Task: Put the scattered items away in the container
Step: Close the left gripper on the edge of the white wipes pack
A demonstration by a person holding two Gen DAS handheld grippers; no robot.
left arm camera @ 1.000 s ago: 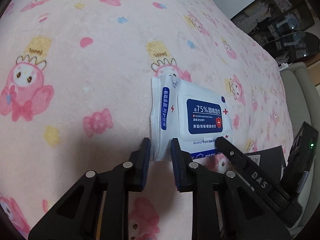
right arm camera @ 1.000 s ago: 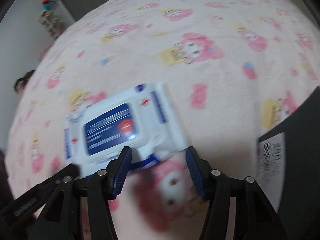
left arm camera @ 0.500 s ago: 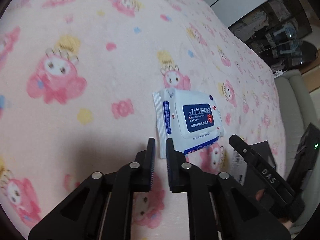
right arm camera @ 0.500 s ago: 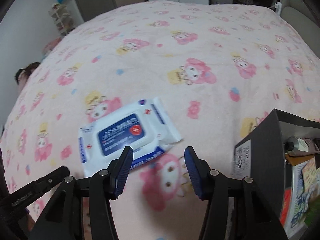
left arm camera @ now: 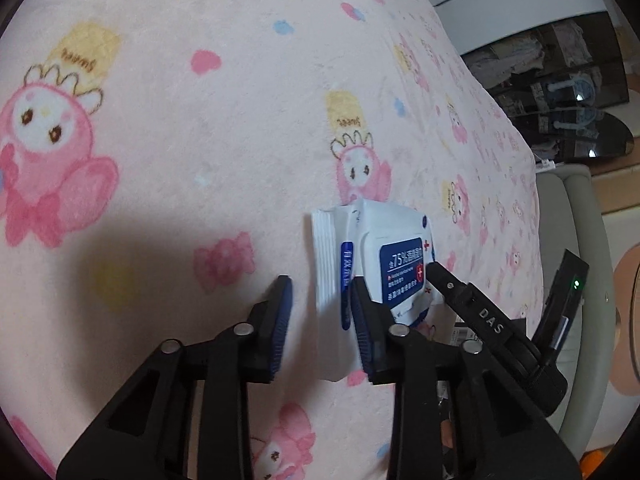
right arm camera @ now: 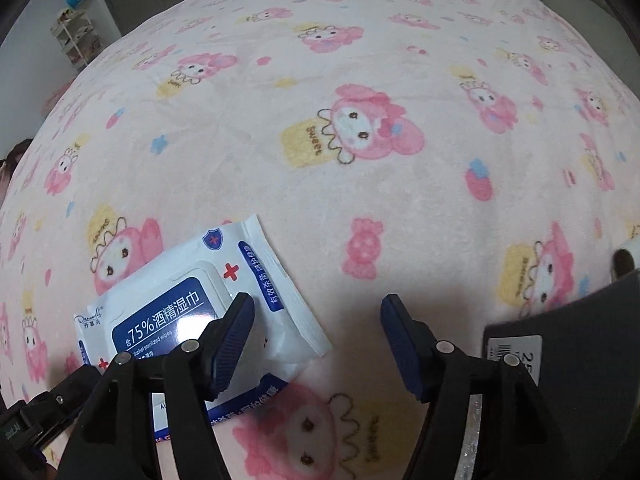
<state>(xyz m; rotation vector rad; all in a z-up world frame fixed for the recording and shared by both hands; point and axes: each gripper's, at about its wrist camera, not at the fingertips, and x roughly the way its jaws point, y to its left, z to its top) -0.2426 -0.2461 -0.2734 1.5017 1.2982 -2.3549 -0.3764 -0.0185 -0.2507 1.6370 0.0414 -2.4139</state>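
Wipes pack (left arm camera: pixel 384 268) flat on pink blanket (left arm camera: pixel 200 140), its crimped edge between left gripper (left arm camera: pixel 322 320) parted jaws, right gripper (right arm camera: pixel 318 344) wide apart just right of pack, black box (right arm camera: pixel 580 344) near right

left tool (left arm camera: pixel 320 312) parted; right tool (right arm camera: pixel 318 344) spread wide

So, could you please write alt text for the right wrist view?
The open right gripper hovers over a pink cartoon-print blanket, with a white pack of alcohol wipes lying partly behind its left finger. A dark container edges in at lower right.

White wipes pack (right arm camera: pixel 200 312) flat on blanket (right arm camera: pixel 360 80)
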